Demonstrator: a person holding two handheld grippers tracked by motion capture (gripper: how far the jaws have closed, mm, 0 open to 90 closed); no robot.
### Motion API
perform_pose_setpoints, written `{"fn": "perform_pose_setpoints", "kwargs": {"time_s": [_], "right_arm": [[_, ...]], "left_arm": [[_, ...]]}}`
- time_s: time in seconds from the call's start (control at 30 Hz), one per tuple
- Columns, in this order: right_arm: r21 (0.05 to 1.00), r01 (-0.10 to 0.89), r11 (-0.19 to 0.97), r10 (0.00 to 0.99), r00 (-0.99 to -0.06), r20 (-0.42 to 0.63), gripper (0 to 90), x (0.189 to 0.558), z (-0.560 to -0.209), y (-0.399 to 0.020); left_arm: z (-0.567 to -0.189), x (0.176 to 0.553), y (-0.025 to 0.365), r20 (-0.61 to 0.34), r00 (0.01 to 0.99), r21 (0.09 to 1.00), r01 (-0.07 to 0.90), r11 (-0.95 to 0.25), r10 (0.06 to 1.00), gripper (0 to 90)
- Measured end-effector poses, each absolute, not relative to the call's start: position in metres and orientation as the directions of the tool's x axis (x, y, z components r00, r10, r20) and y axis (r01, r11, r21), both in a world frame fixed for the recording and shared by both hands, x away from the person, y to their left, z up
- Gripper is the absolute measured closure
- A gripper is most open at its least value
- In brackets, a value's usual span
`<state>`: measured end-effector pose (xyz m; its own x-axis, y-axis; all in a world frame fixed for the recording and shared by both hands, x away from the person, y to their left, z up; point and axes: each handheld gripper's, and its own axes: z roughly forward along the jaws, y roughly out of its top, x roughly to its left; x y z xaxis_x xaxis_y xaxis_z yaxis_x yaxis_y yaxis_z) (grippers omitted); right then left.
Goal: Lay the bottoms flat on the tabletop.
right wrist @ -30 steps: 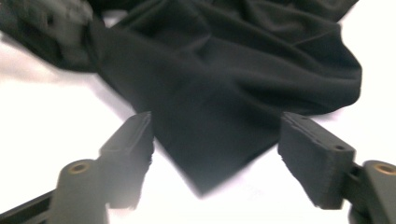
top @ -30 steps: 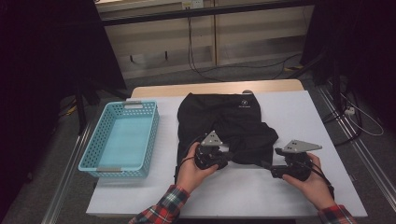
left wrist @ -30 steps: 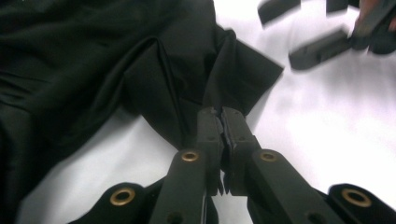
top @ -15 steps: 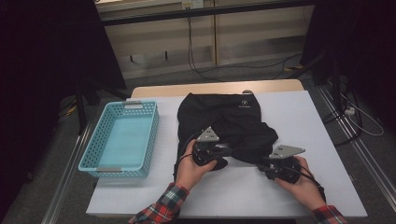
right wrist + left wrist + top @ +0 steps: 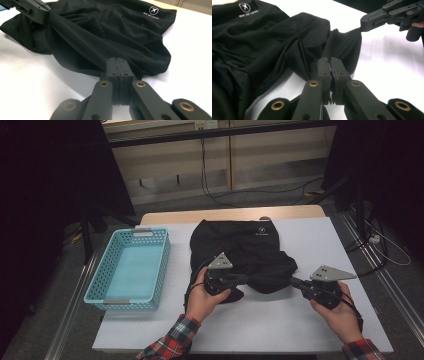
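Observation:
A black garment [image 5: 250, 245] with a small white logo lies crumpled in the middle of the white table [image 5: 320, 240]. My left gripper [image 5: 246, 279] is shut on a fold at the garment's near edge; the left gripper view shows its jaws [image 5: 331, 61] pinching the cloth [image 5: 262, 45]. My right gripper [image 5: 294, 281] has just closed its jaws and is now shut on the near right edge, with the fabric [image 5: 112, 30] caught between its pads [image 5: 117, 61]. A strip of cloth runs taut between the two grippers. Each gripper view shows the other gripper farther off, clamped on the cloth.
A turquoise perforated basket [image 5: 95, 287] stands on the table's left part. Bare white table lies in front of and to the right of the garment. Cables run over the floor behind the table, and dark stands flank it.
The right gripper moved left to the garment's edge, closed on the fabric, then drew back to the right with it. The left gripper stayed in place, shut on its fold.

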<state>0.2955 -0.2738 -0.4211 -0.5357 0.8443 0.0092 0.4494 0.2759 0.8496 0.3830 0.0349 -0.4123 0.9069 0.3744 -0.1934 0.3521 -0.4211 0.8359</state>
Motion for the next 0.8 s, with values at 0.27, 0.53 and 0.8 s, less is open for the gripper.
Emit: {"fn": "perform_pose_setpoints", "kwargs": {"time_s": [0.27, 0.53, 0.8], "right_arm": [[0.812, 0.504, 0.296, 0.847, -0.531, 0.021, 87.6, 0.299, -0.434, -0.276], [0.782, 0.528, 0.331, 0.793, -0.605, 0.073, 70.4, 0.298, -0.444, -0.258], [0.731, 0.53, 0.43, 0.774, -0.634, 0.004, 59.0, 0.306, -0.456, -0.241]], "left_arm": [[-0.422, 0.391, 0.045, -0.222, 0.884, 0.812, 0.401, -0.425, 0.411, 87.2], [-0.421, 0.389, 0.044, -0.217, 0.887, 0.814, 0.395, -0.426, 0.406, 87.1], [-0.425, 0.39, 0.042, -0.211, 0.885, 0.809, 0.396, -0.434, 0.415, 86.9]]}}
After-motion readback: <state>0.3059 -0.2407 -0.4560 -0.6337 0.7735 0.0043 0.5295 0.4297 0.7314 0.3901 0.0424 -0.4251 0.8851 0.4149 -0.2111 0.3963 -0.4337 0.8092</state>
